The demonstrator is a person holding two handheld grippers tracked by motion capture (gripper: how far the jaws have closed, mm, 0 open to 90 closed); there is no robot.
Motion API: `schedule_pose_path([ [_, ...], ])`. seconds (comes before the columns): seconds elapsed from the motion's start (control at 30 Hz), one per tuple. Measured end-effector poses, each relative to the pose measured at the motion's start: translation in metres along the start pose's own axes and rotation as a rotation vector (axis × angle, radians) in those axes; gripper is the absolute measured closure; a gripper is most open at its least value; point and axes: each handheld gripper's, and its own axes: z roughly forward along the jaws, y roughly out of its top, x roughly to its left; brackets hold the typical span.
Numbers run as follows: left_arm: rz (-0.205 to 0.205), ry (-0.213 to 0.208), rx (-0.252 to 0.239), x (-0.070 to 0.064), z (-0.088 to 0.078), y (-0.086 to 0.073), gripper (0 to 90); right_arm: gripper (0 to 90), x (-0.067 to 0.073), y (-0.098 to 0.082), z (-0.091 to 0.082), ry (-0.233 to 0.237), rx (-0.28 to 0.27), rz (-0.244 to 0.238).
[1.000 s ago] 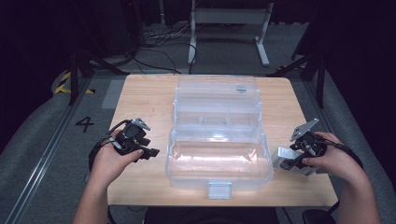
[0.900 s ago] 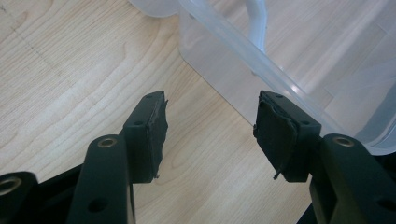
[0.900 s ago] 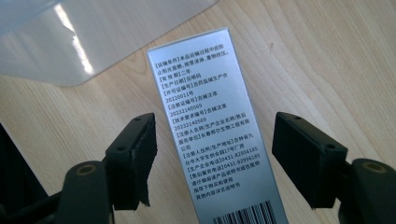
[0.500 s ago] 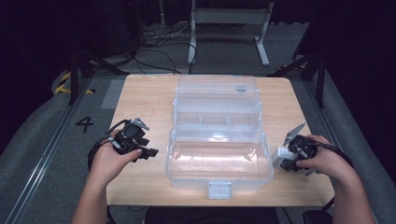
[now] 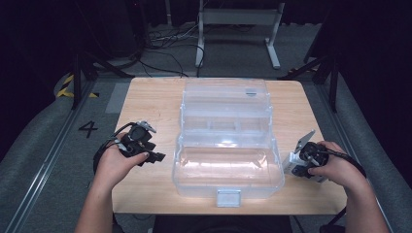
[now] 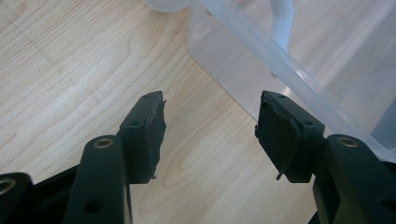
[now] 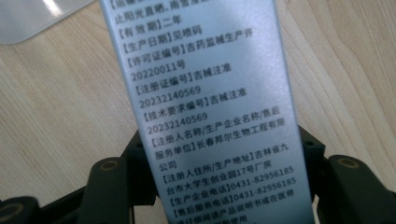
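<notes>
A clear plastic toolbox (image 5: 228, 165) stands open in the middle of the wooden table (image 5: 150, 104), its lid tipped back. My left gripper (image 5: 158, 156) rests left of it; in the left gripper view its jaws (image 6: 210, 126) stand open over bare wood, beside the toolbox wall (image 6: 261, 60). Right of the toolbox, my right gripper (image 5: 295, 165) holds a silver-grey box (image 7: 210, 107) printed with text. Its jaws have just been closing, and both sit against the box's sides.
Beyond the table's far edge is a metal stand (image 5: 238, 19) with cables on the floor. A floor mark "4" (image 5: 88, 128) lies left of the table. Bare wood shows on both sides of the toolbox.
My right gripper has tipped slightly lower and toward the toolbox, with the box at its jaws. The left hand has kept still.
</notes>
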Motion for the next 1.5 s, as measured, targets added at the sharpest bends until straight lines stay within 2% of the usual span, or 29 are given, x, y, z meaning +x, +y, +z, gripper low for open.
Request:
schedule_pose_path([
  [0.07,0.004,-0.004,0.003,-0.001,0.002,0.001,41.8,46.5,-0.002,0.000,0.000,-0.005,0.009,0.005],
  [0.2,0.002,-0.005,0.010,0.000,0.003,0.000,41.7,54.4,-0.006,-0.001,0.000,-0.004,0.032,0.068],
  [0.23,0.003,-0.001,0.007,0.001,0.002,0.000,41.7,55.3,-0.007,-0.002,0.000,0.007,0.025,0.095],
  [0.27,-0.003,-0.003,0.006,0.001,0.002,0.000,41.8,56.0,-0.007,-0.002,0.000,0.008,0.023,0.102],
  [0.37,-0.008,-0.004,0.004,0.001,0.001,-0.001,41.8,57.1,-0.006,-0.003,0.000,0.007,0.020,0.088],
  [0.57,-0.002,-0.004,0.007,0.002,0.003,0.000,41.8,57.5,-0.005,-0.001,-0.003,0.012,0.008,0.104],
  [1.07,-0.022,-0.002,0.003,0.004,0.000,-0.006,41.8,57.4,-0.004,0.001,-0.030,-0.005,-0.062,0.106],
  [1.23,-0.026,-0.002,0.008,0.004,0.000,-0.008,41.8,57.4,-0.003,0.001,-0.043,0.011,-0.131,0.102],
  [1.5,-0.043,0.001,0.011,0.002,0.000,-0.015,41.8,57.4,-0.002,0.003,-0.065,-0.002,-0.185,0.097],
])
